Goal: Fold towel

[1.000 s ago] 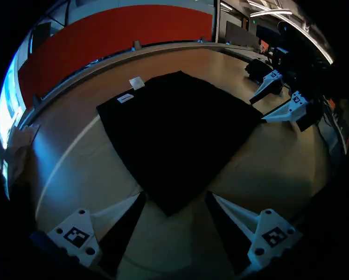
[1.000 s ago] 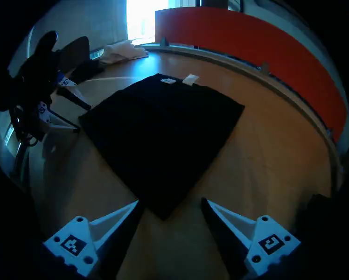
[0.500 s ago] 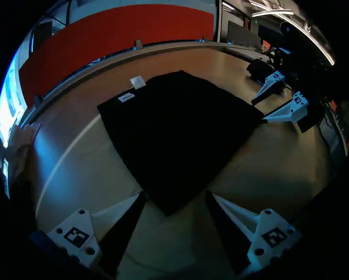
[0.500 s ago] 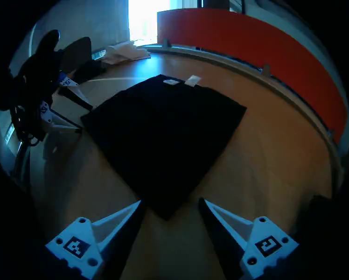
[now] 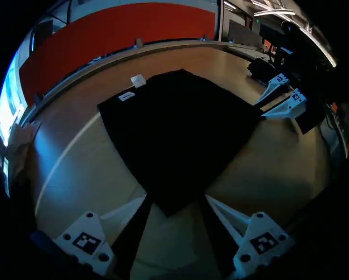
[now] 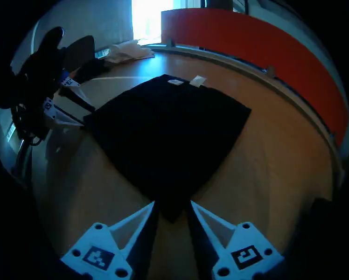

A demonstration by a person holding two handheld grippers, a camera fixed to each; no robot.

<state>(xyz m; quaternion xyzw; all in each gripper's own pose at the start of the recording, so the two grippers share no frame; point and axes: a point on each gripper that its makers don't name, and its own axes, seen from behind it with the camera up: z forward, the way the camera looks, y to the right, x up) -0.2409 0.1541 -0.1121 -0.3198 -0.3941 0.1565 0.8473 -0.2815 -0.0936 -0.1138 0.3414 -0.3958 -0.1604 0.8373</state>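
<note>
Towel (image 5: 179,135) flat on the table (image 5: 81,158)

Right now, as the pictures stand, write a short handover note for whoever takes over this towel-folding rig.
Left tool: open, jaws either side of one corner of the black towel, not clamped.
Right tool: open with a narrower gap, astride another corner.
Towel lies flat on the wooden table.
Done: both tools lined up on corners.
To do: close on both corners, lift, and make the fold.
</note>
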